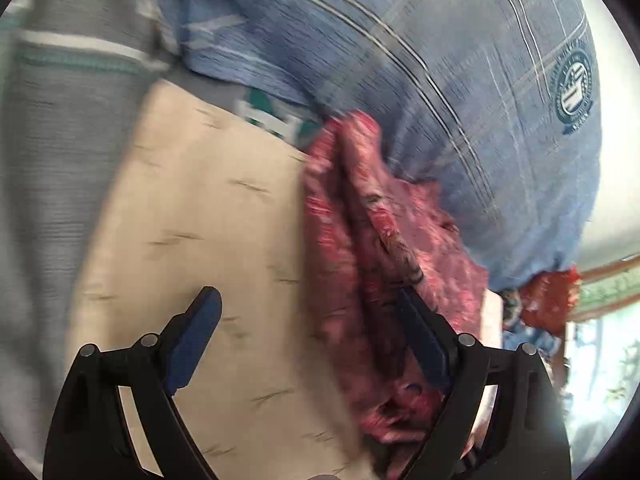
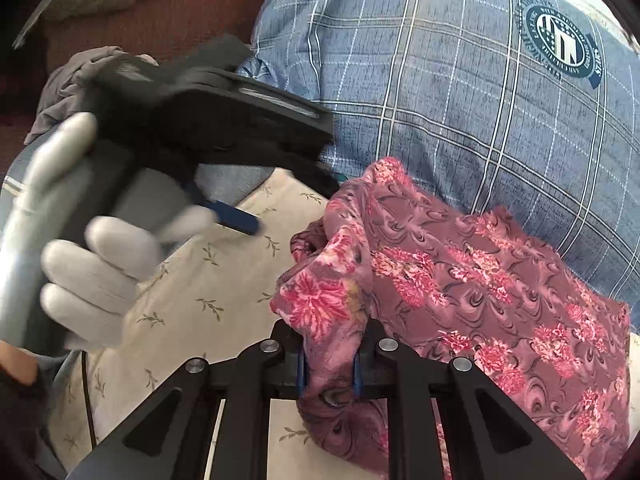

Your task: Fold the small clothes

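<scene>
A pink-red floral cloth lies bunched on a cream leaf-print sheet. My right gripper is shut on a gathered fold of the floral cloth and holds it up. My left gripper is open; its right finger rests against the floral cloth, its left finger over the cream sheet. Nothing is between its fingers. In the right wrist view the left gripper shows, blurred, held by a white-gloved hand.
A blue checked shirt with a round badge, worn by the person, fills the space behind the cloth. Grey striped fabric lies left. A grey garment and a brown surface sit at the back left.
</scene>
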A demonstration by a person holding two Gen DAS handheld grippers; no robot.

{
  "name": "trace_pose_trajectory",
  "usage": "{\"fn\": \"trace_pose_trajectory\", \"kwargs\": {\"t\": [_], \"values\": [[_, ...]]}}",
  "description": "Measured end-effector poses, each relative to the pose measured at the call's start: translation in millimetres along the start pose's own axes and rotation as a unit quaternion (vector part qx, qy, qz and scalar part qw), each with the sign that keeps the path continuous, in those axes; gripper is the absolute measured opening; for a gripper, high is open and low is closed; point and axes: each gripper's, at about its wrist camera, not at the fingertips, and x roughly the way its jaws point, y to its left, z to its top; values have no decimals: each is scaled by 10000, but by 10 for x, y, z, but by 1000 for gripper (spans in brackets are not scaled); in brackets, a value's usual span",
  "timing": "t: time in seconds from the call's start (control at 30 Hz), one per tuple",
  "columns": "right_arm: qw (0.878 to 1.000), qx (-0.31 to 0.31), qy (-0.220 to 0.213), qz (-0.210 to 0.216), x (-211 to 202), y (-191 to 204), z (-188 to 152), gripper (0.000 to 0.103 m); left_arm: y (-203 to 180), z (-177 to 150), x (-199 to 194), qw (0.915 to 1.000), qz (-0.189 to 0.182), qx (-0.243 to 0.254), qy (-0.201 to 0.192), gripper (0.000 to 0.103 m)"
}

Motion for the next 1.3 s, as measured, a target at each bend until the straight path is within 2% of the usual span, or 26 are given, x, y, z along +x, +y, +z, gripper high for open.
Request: {"fn": "trace_pose_trajectory", "kwargs": {"t": [0.1, 0.2, 0.27, 0.33, 0.43, 0.5, 0.53, 0.57, 0.6, 0.67, 0.87, 1.0, 1.17, 1.3], "values": [[9999, 68, -16, 121, -13, -30, -26, 15, -58, 79, 145, 9999, -128, -90, -36, 89], [9996, 142, 11, 259, -7, -78, -50, 15, -145, 216, 251, 9994, -256, -159, 174, 89], [9992, 185, 28, 344, 5, -104, -64, 15, -213, 291, 244, 9982, -433, -289, 281, 89], [9986, 285, 13, 436, -34, -108, -98, 14, -324, 318, 177, 9981, -547, -194, 229, 89], [9977, 416, -22, 543, -52, -152, -136, 14, -490, 337, 268, 9991, -75, 210, 370, 90], [9965, 536, -20, 640, -42, -186, -161, 14, -485, 336, 460, 9966, 298, 215, 739, 88], [9960, 589, -28, 675, -41, -200, -172, 13, -474, 326, 534, 9955, 348, 173, 867, 82], [9955, 640, -48, 704, -49, -212, -180, 13, -493, 303, 582, 9946, 457, 204, 914, 59], [9946, 722, -86, 745, -68, -234, -189, 12, -532, 287, 581, 9940, 563, 289, 887, 31], [9929, 852, -160, 817, -114, -279, -202, 10, -649, 232, 545, 9931, 660, 452, 862, 17], [9840, 1366, -590, 980, -406, -583, -278, 9, -1260, 119, 272, 9958, 351, 730, 438, 14], [9749, 1752, -999, 938, -739, -839, -374, 9, -1931, -51, 266, 9909, 442, 1243, 265, 14], [9546, 2478, -1394, 892, -1128, -1333, -688, 9, -2736, -333, 637, 9838, 538, 1697, 191, 14], [9283, 3235, -1570, 947, -1285, -1823, -1015, 9, -3126, -504, 1058, 9798, 628, 1866, 362, 13]]}}
